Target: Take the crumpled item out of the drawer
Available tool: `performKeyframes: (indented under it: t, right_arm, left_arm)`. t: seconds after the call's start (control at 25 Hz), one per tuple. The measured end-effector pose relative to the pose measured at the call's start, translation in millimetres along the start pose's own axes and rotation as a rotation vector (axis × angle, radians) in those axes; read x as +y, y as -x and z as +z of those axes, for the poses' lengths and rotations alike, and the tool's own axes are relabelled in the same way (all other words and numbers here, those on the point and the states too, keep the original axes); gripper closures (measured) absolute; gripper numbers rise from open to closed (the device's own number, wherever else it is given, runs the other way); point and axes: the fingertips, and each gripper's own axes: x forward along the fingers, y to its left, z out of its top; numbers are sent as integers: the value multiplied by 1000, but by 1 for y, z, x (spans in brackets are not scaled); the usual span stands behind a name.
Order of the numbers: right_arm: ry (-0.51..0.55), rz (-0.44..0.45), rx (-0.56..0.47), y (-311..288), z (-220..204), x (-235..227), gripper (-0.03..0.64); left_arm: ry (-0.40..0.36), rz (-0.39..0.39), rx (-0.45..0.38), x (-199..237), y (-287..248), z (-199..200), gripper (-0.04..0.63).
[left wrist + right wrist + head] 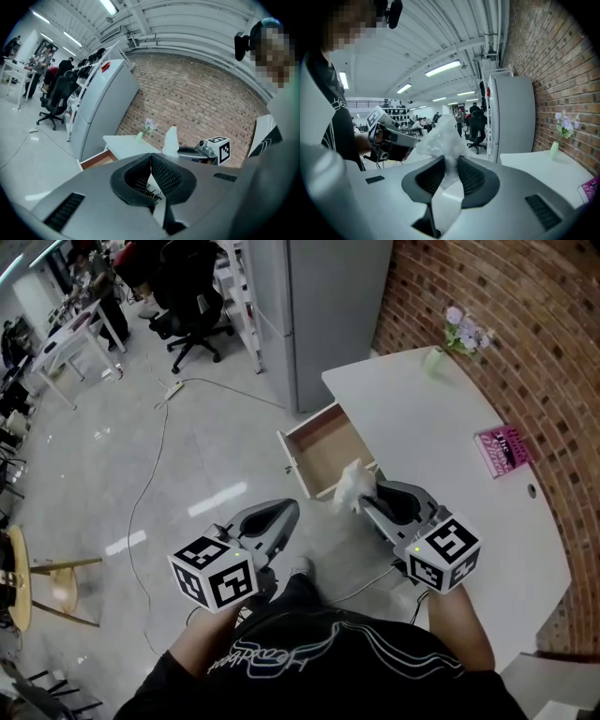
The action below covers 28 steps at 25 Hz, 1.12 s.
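Note:
A white crumpled item [352, 484] is held up in front of the open wooden drawer [319, 451], above its near edge. My right gripper [362, 503] is shut on it. In the right gripper view the crumpled item [442, 137] bulges out above the jaws and a strip of it hangs down between them. My left gripper [285, 514] hangs over the floor, left of the drawer, shut with nothing in it. In the left gripper view its jaws meet tip to tip, and the crumpled item [171, 140] shows beyond them.
The drawer belongs to a white table [441, 437] along a brick wall. On the table are a pink book [503, 450] and a small vase of flowers [453, 339]. A grey fridge [323, 306] stands behind. A cable [155, 474] trails on the floor.

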Motion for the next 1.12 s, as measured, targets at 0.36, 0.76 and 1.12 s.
performKeyframes:
  t: [0.36,0.76,1.12]
  right_arm:
    - [16,13,-90,61,14,33,506]
    - [22,3,-118,95,22,36,506]
    - [59,-18,-130,104,4,38,506]
  left_arm:
    - [-56,-38,-30,-61,15,5,573]
    - [-92,-50,7,-93,10,4,573]
    - [-111,-45,2,-93,1,-20,572]
